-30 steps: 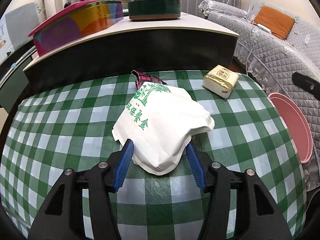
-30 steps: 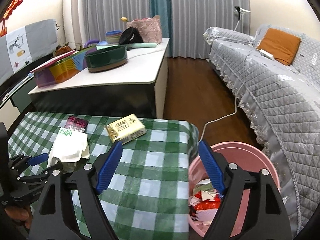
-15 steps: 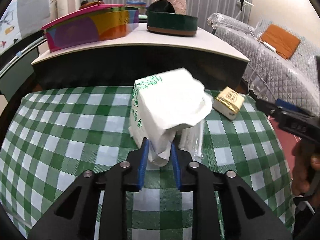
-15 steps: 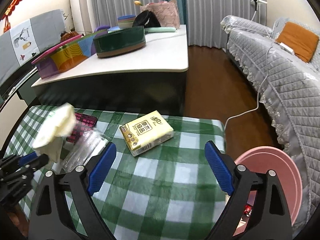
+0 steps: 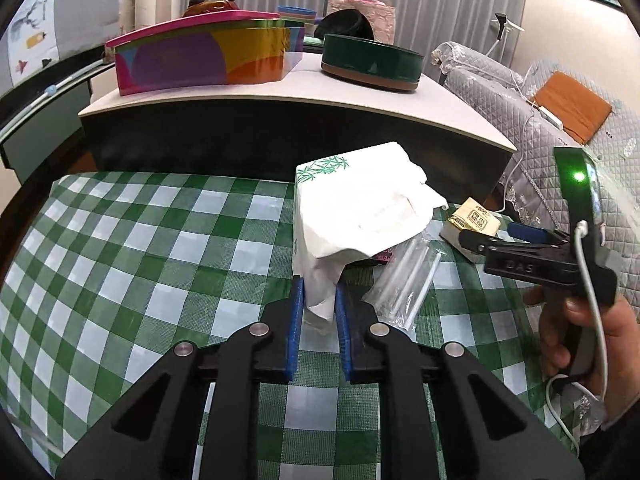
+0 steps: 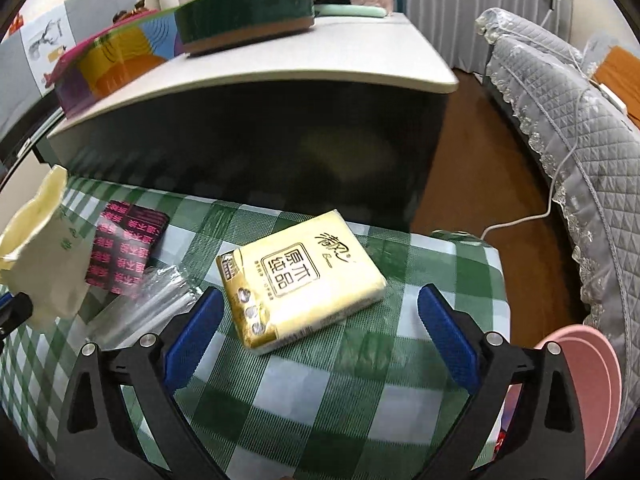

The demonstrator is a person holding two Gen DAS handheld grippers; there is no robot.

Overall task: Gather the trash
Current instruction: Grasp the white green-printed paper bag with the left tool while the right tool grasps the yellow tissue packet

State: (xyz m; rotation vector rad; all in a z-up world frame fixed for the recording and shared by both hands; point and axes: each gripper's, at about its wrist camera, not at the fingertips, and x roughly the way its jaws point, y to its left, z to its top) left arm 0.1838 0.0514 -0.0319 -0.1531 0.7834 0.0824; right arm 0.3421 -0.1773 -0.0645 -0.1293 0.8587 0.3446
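L claw (image 5: 319, 303): clamped on white paper bag (image 5: 360, 216), lifted.
R claw (image 6: 320, 328): apart, over tissue pack (image 6: 300, 276).
R view only: pink bin (image 6: 580, 368).
Table (image 5: 132, 248): green check cloth; sofa (image 6: 560, 100) nearby.

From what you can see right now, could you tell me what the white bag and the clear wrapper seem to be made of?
White bag with green print in the left gripper: thin matte paper, judging by its sharp creases. Clear wrapper on the tablecloth: glossy see-through plastic film, probably.
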